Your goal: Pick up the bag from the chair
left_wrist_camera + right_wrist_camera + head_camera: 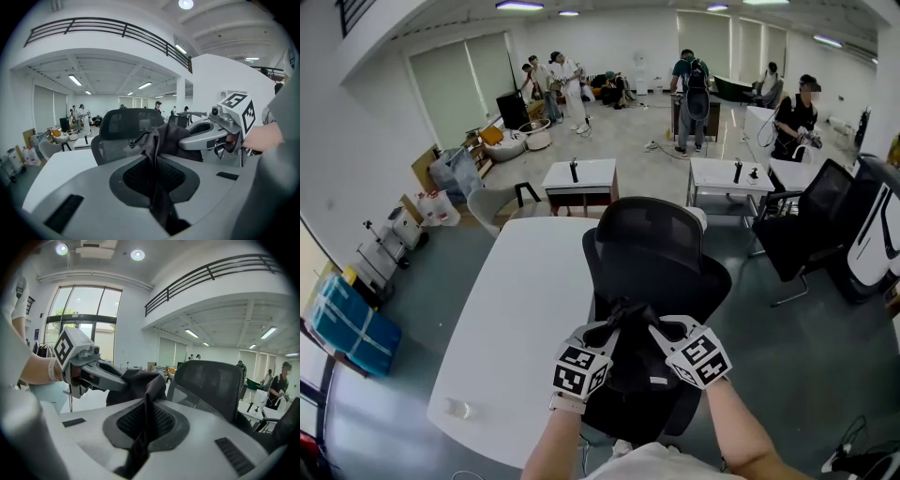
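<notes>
The black bag (631,361) hangs between my two grippers, just above the seat of the black mesh office chair (652,234). My left gripper (614,326) is shut on a fold of the bag's dark fabric (159,140), which runs down between its jaws. My right gripper (652,325) is shut on the fabric (140,380) from the other side. In the left gripper view the right gripper (190,140) bites into the cloth beside the chair back (126,124). The right gripper view shows the left gripper (117,381) doing the same.
A white table (511,319) stands left of the chair. A second black chair (806,225) is at the right, with small white tables (581,174) beyond. A blue crate (347,328) sits on the floor far left. Several people stand at the back.
</notes>
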A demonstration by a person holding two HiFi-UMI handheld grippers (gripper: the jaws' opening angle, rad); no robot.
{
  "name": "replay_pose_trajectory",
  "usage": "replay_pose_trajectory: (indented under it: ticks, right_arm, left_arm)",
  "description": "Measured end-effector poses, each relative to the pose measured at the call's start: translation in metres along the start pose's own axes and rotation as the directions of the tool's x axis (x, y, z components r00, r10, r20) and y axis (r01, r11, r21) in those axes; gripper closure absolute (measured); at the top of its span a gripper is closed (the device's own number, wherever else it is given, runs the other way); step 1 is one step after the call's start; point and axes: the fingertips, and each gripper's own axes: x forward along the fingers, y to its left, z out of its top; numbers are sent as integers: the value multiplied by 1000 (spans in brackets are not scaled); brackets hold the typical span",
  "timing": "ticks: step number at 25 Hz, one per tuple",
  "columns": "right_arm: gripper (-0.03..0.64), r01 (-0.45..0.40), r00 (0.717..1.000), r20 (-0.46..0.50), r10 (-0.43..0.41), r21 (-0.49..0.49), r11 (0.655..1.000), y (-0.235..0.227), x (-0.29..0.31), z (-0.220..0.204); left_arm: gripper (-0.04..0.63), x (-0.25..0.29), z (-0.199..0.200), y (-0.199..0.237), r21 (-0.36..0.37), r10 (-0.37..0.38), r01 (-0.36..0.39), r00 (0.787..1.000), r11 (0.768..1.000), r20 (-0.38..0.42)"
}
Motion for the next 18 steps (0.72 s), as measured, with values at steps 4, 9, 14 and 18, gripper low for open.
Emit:
replay_pose_trajectory:
  ticks: [4,9,14,18]
  right_arm:
    - [595,12,1000,19,-12,-8,1000,-1,-13,14]
    - [595,24,999,46,-23,-17,1000,-4,-24,28]
    - [595,31,998,59,-30,-23,999,-6,-33,38]
    - [595,39,997,67,-38,-22,999,-7,-38,43]
  left_arm:
    - [545,-8,17,-6,19,-2,1,1000,1000,23]
    - [545,-13,33,-10,39,-6,3,998,999,59]
    - [546,-17,45,-15,52,-6,2,997,999,79]
    - [546,-18,51,-17,57,-7,2,996,998,89]
